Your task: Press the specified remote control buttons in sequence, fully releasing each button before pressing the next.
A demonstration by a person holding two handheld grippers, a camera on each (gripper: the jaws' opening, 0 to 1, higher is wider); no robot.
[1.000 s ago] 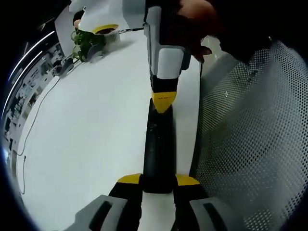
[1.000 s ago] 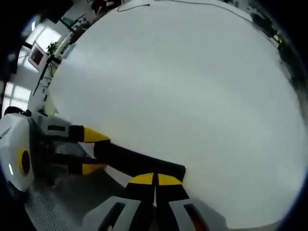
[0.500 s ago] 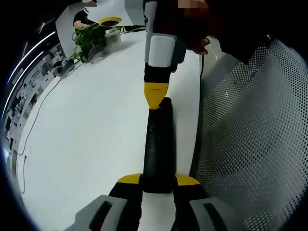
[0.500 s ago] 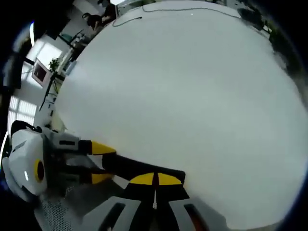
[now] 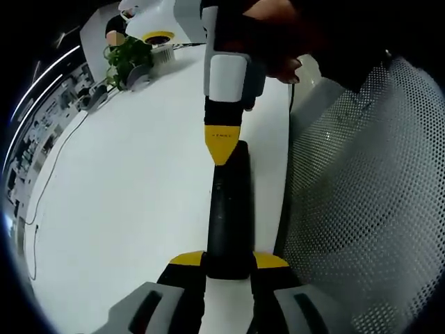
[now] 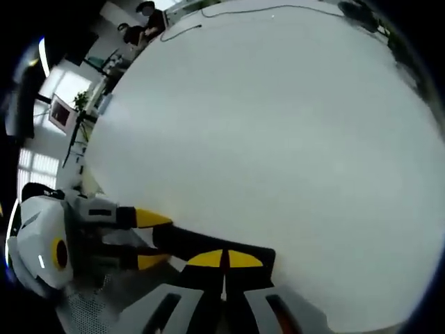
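While the left gripper (image 5: pixel 228 261) grips the black remote (image 5: pixel 228 209) by its near end on the white table (image 5: pixel 125 195), the right gripper (image 5: pixel 222 149), tips pressed together, hovers at the far end, in line with its long axis.

surface: white table (image 5: pixel 132 188) | on it: black remote (image 5: pixel 229 209); thin cable (image 5: pixel 52 167); potted plant (image 5: pixel 125 59) at far end
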